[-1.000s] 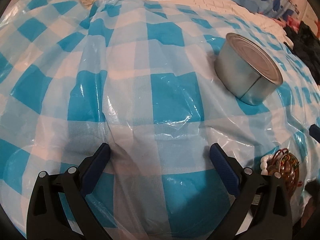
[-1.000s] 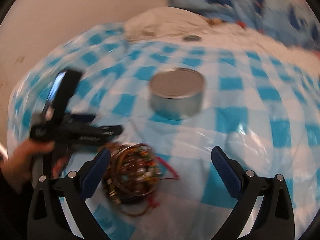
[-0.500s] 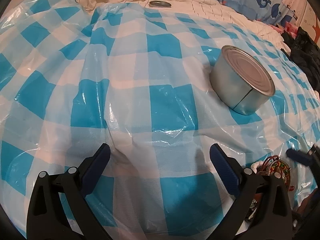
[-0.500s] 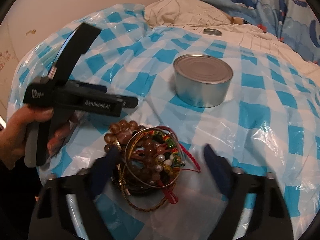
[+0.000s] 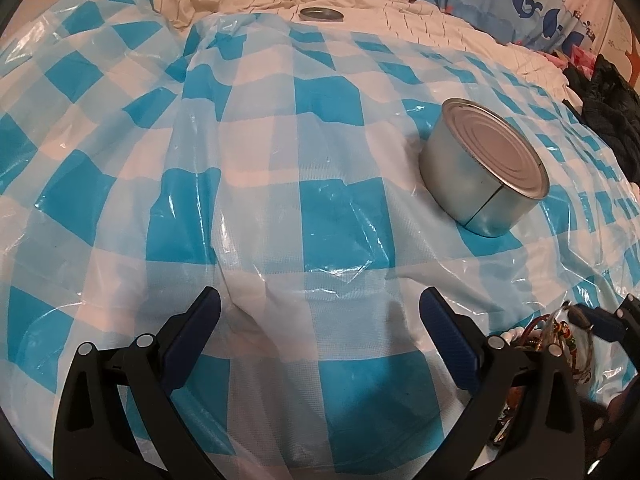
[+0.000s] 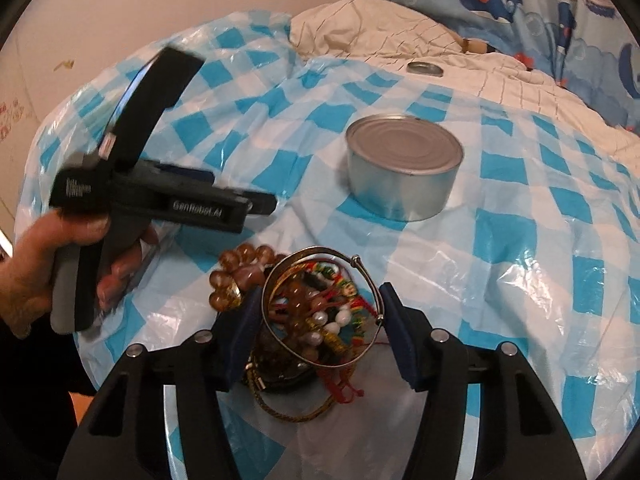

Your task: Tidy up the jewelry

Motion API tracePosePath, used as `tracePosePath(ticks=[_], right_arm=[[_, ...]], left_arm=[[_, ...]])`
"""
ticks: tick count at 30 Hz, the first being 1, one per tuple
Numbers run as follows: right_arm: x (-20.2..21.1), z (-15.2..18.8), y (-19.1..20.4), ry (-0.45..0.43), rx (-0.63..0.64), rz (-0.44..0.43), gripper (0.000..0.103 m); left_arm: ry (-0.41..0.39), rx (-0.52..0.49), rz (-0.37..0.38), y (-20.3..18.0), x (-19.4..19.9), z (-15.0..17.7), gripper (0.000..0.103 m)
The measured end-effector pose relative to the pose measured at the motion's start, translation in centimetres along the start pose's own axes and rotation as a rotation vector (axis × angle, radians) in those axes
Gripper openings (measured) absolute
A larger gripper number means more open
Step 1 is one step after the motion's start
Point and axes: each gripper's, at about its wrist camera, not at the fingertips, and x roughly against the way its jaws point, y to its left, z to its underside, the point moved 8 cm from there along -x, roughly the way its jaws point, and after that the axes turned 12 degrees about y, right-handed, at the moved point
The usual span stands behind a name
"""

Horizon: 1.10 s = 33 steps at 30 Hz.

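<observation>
A tangled pile of jewelry (image 6: 316, 320) lies on the blue-checked plastic cloth (image 6: 520, 240): brown bead bracelets, pearls, red cords and a thin metal bangle (image 6: 320, 249) on top. My right gripper (image 6: 320, 320) straddles the bangle. Its jaws are closing, and both blue pads (image 6: 394, 332) touch the ring's sides. A hand holds my left gripper (image 6: 260, 204) just left of the pile. In its own view the left gripper (image 5: 320, 308) is open over bare cloth, with the jewelry (image 5: 556, 332) at the lower right.
A round closed tin can (image 6: 404, 168) (image 5: 484, 168) stands on the cloth beyond the pile. A small metal lid (image 6: 425, 68) (image 5: 321, 14) lies farther back on the white quilt (image 6: 360, 28). Whale-print fabric (image 6: 520, 8) and dark clothes (image 5: 612, 112) lie at the right.
My right gripper has come down over the jewelry pile and its jaws have narrowed from wide open onto the bangle. The left gripper has barely moved.
</observation>
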Motion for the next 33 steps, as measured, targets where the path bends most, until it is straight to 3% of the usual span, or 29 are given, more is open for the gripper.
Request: tracePosePath(ticks=[8, 12, 15, 18, 23, 33], right_arm=[[1.7, -1.0, -2.3, -0.078, -0.108, -0.023, 0.058], [2.4, -1.2, -5.1, -0.112, -0.242, -0.045, 0.058], [2.5, -1.0, -7.3, -0.119, -0.345, -0.059, 0.058], [2.4, -0.7, -8.5, -0.118, -0.402, -0.063, 0.058], [2.3, -0.5, -8.3, -0.116, -0.401, -0.065, 0.058], [1.9, -0.3, -8.2, -0.099, -0.4, -0.061, 0.058]], left_arm=[[-0.02, -0.011, 0.002, -0.3, 0.7, 0.0, 0.096], [-0.051, -0.045, 0.031, -1.2, 2.0, 0.4, 0.096], [-0.085, -0.11, 0.081, -2.7, 3.2, 1.0, 0.096], [-0.144, -0.217, 0.084, -4.7, 4.7, 2.3, 0.096], [-0.215, -0.326, 0.099, -7.2, 6.5, 4.0, 0.096], [-0.19, -0.35, 0.151, -8.7, 6.3, 4.9, 0.094]])
